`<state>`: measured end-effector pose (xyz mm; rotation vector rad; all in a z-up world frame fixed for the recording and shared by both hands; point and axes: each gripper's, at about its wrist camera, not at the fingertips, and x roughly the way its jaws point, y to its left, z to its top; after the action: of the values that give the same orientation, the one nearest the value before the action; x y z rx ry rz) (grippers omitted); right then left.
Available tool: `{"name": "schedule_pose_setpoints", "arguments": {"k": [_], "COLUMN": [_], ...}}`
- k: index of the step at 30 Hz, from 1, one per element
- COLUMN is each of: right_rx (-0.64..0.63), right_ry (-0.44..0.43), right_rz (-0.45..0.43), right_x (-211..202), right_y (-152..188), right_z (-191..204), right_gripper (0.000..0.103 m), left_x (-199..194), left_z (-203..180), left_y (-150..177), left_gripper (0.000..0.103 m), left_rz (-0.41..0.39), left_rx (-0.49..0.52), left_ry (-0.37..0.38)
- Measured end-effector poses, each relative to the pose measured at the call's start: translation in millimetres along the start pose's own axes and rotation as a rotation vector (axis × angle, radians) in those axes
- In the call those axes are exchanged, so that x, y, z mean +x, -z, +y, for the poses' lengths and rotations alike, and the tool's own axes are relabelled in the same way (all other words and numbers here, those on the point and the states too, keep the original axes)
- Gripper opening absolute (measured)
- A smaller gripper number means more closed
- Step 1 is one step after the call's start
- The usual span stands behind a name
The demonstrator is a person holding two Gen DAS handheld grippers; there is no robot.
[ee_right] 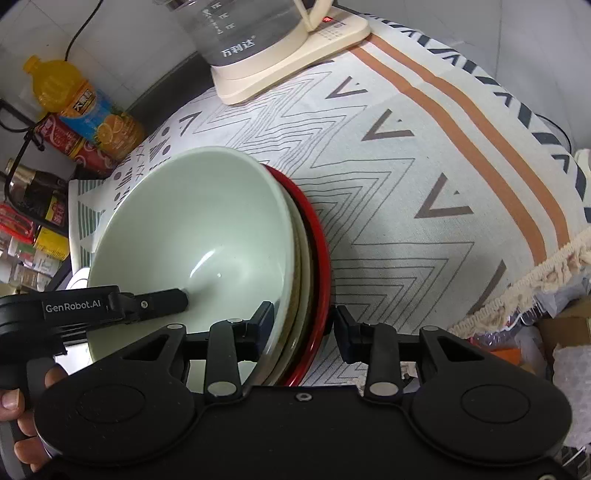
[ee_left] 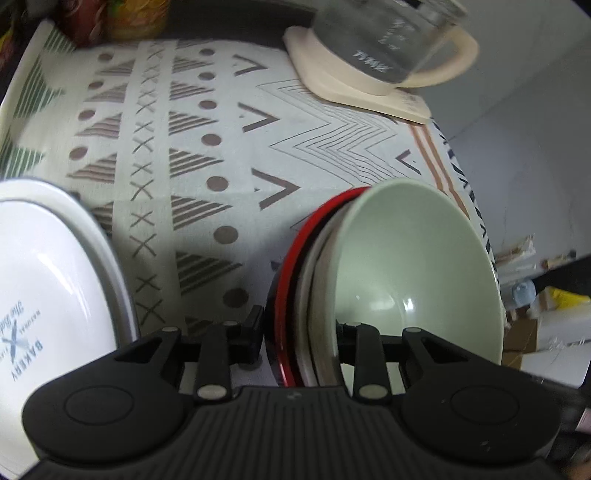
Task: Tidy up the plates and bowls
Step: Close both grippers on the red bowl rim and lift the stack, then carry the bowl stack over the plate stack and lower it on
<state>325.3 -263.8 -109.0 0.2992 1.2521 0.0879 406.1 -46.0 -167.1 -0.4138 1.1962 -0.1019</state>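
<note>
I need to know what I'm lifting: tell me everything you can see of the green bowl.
The green bowl is pale sage, smooth and glossy like glazed ceramic, wide and empty, with highlights near its base. It sits on top of a stack, nested over a cream dish and a red plate, on the patterned tablecloth. Both tongs straddle the stack's rims from opposite sides: left tongs, right tongs.

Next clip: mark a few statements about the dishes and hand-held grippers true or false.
1. The green bowl tops the stack. True.
2. The red plate is the stack's lowest dish. True.
3. The glass kettle lies tipped over. False: it stands upright on its cream base.
4. The white BAKERY plate rests inside the green bowl. False: it lies apart on the tablecloth.
5. The left hand-held gripper and right hand-held gripper each straddle the stack's rim. True.
</note>
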Motion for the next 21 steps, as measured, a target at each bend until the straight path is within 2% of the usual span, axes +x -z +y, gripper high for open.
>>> {"name": "schedule_pose_setpoints", "arguments": {"k": [4,21], "right_rx": [0.01,-0.036], "right_ry": [-0.013,-0.05], "right_rz": [-0.015,-0.073], "right_x": [-2,-26], "right_y": [1,-2], "right_z": [-4,25], "right_gripper": [0.035,0.035], "left_x": [0,-44], "left_z": [3,21], "left_y": [2,6], "left_gripper": [0.029,0.029], "left_rz": [0.01,-0.081], "left_rx": [-0.015,-0.088], "left_ry": [0.013,0.022]}}
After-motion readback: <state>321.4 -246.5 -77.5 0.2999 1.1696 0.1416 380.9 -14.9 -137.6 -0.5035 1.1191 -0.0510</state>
